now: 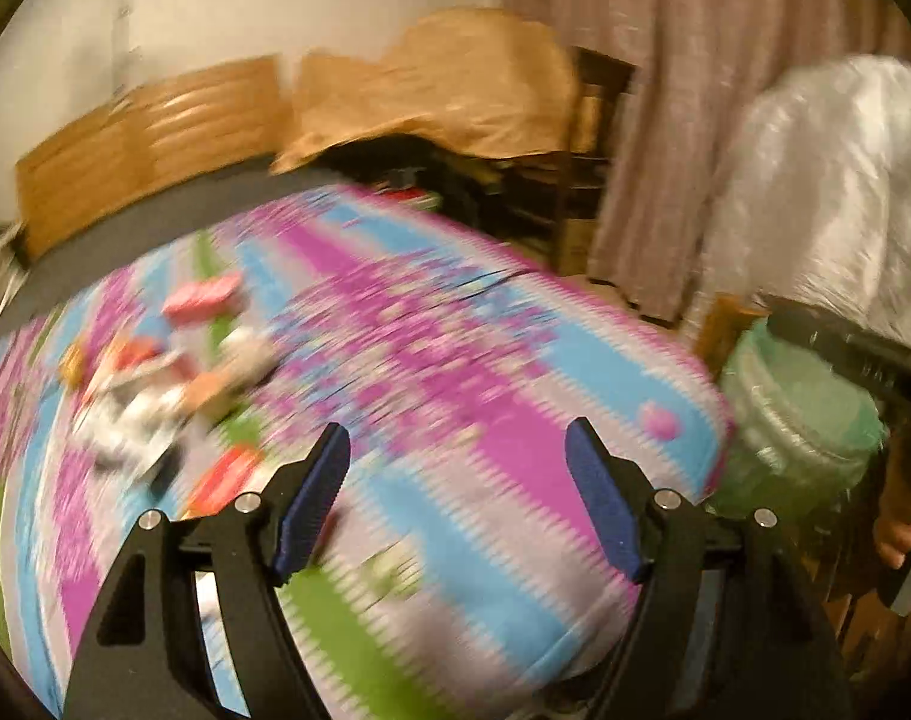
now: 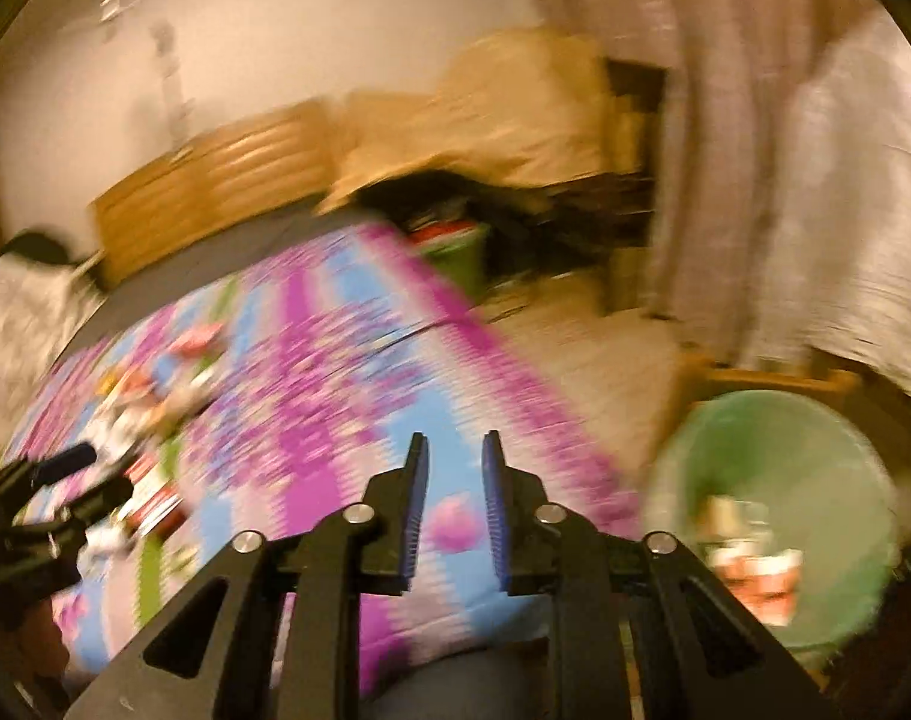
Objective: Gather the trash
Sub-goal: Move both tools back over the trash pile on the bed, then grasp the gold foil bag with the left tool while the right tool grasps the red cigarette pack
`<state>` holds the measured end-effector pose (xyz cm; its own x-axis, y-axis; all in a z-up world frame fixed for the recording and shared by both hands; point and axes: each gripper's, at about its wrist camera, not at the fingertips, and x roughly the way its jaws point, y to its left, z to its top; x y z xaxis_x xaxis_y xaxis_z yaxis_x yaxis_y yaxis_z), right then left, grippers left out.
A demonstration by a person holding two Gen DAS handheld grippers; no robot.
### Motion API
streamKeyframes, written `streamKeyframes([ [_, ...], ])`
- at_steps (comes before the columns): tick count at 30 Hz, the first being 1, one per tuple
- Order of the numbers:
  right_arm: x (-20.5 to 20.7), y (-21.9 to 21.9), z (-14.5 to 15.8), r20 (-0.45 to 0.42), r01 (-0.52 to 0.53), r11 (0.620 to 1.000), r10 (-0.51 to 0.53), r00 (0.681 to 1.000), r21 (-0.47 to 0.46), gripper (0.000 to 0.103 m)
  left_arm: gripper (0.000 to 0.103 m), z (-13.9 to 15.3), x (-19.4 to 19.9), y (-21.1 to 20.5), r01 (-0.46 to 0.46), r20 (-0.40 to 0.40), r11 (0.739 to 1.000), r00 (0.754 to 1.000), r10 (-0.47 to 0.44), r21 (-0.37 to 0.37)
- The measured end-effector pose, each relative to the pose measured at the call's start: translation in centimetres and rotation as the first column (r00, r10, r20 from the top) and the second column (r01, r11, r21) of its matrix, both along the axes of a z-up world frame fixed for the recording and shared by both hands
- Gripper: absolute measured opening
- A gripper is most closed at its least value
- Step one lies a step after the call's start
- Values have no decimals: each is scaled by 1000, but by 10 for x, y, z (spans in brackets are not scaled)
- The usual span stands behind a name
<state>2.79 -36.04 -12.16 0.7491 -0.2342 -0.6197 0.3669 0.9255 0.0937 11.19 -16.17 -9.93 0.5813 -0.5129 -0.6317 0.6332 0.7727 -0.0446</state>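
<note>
Left wrist view, heavily blurred: the left gripper (image 1: pixel 458 480) hangs over a bed covered with a sheet (image 1: pixel 455 360) striped in purple, blue and green. Its blue pads stand wide apart with only the sheet showing between them. A pile of trash (image 1: pixel 173 378), red, pink and white wrappers, lies on the sheet at the left, farther off than the fingertips. At the right, past the bed's corner, stands a green bin (image 1: pixel 797 420), seen from the side so its inside is hidden. The right gripper (image 1: pixel 875 360) crosses in front of the bin as a dark shape, with part of a hand (image 1: pixel 902 516) at the right edge; its jaws cannot be made out here.

Right wrist view, also blurred: the right gripper (image 2: pixel 453 504) has its pads narrowly apart, nothing between them. Here the green bin (image 2: pixel 815 456) is seen from above, and some trash already lies inside. The pile of trash (image 2: pixel 149 402) sits far left on the sheet (image 2: pixel 347 384), and the left gripper (image 2: pixel 65 480) reaches in near it.
</note>
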Motion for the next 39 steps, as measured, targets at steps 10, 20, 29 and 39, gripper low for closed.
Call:
streamKeyframes([
  [10, 114, 139, -53, -79, -561, 825, 566, 821, 72, 83, 65, -38, 62, 142, -85, -113, 996, 990, 85, 7],
  [20, 209, 185, -105, -261, -728, 678, 725, 638, 103, 86, 63, -54, 97, 181, -44, -157, 999, 987, 47, 17],
  [29, 202, 164, -127, -219, -662, 732, 681, 699, 164, 59, 63, -63, 130, 138, 112, -197, 993, 975, -102, 43],
  [39, 134, 98, -91, -102, -459, 850, 497, 862, 259, 59, 59, -116, 154, 76, 220, -286, 952, 946, -155, 211],
])
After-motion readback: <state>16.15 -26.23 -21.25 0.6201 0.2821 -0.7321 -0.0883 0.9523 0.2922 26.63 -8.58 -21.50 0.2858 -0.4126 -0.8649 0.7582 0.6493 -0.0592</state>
